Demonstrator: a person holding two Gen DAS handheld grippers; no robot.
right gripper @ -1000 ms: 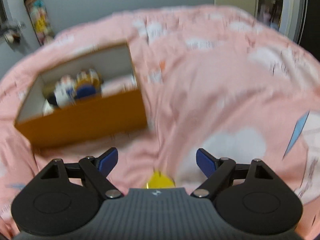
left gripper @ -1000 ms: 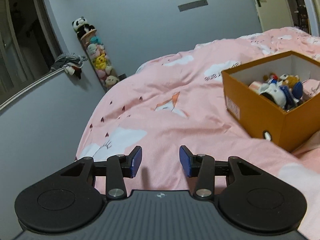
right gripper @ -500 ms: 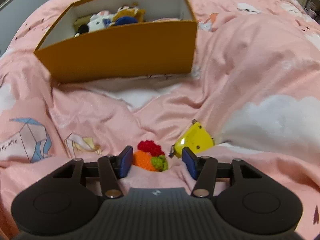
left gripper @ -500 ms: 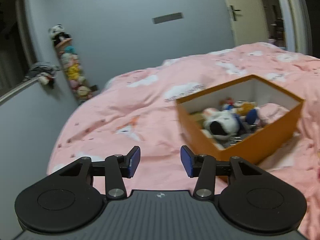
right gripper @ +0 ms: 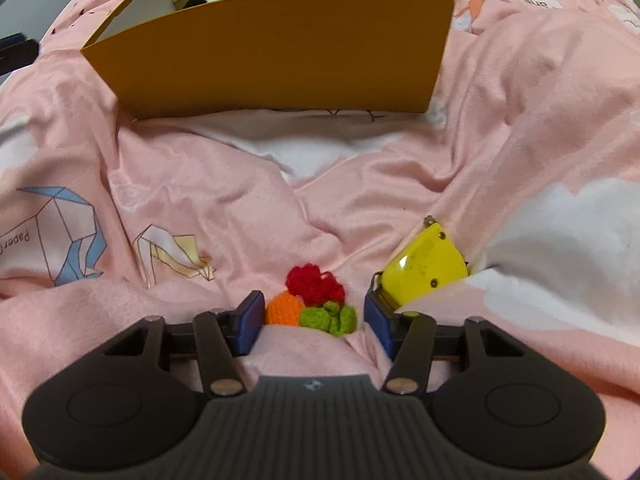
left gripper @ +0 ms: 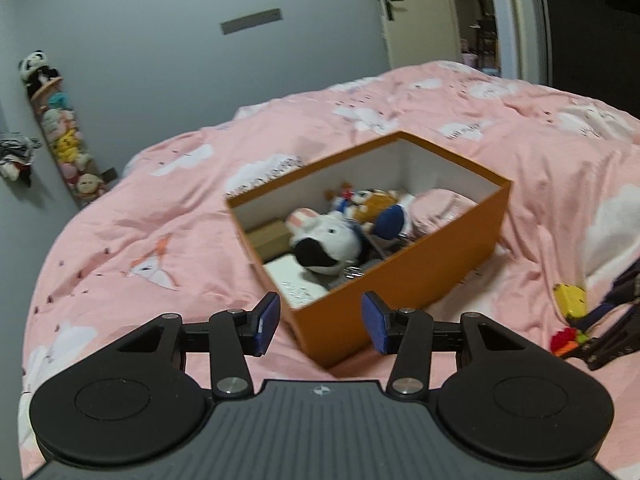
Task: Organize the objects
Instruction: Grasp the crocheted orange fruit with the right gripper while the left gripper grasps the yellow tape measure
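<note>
A pink duvet [right gripper: 360, 184] printed with clouds and origami animals covers the bed, rumpled into folds. On it sits an orange box [left gripper: 460, 248] with white inner walls, holding a black-and-white stuffed toy [left gripper: 326, 240] among other plush pieces. Near the box's long side, in the right wrist view, lies a yellow gadget [right gripper: 424, 268], tucked against a fold, and just beside it a small crocheted toy [right gripper: 312, 300] in red, orange and green. The right gripper [right gripper: 312, 320] is low on the duvet, its blue pads apart on either side of the crocheted toy, left pad touching or nearly touching the orange part. The left gripper [left gripper: 320, 324] hovers before a corner of the box, fingers apart, holding nothing.
</note>
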